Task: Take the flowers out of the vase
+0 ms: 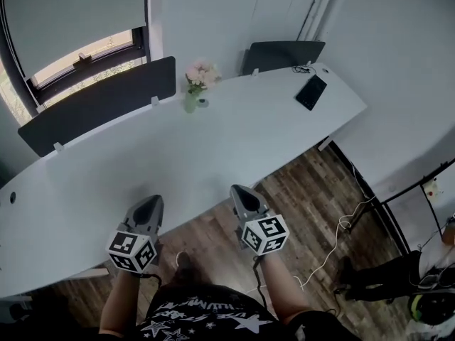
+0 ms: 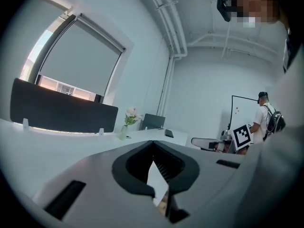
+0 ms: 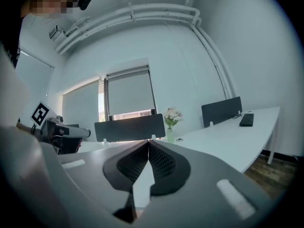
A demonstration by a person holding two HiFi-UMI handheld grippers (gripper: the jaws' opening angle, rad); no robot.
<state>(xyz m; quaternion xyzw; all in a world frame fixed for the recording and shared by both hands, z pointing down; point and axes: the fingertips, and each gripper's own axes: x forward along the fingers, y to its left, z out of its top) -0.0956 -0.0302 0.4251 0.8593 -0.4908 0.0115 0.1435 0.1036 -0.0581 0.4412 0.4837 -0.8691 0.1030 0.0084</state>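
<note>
The pink flowers point(image 1: 202, 74) stand upright in a small pale green vase point(image 1: 190, 102) near the far edge of the white tabletop point(image 1: 234, 144). The vase sits just beside the right end of a long dark divider panel point(image 1: 99, 105), in the gap between it and a second dark panel point(image 1: 282, 54). A small round fitting point(image 1: 203, 103) lies just beside the vase. A black keyboard point(image 1: 311, 91) lies well apart, toward the tabletop's right end.

A wide bare stretch of tabletop separates the vase from the curved near edge. At that edge are the left hand-held gripper point(image 1: 149, 208) and the right hand-held gripper point(image 1: 242, 196), both pointing toward the vase. Each has its jaws pressed together with nothing between them. Wooden floor point(image 1: 313, 204) shows below the edge, with a pale cable point(image 1: 340, 229) across it.
</note>
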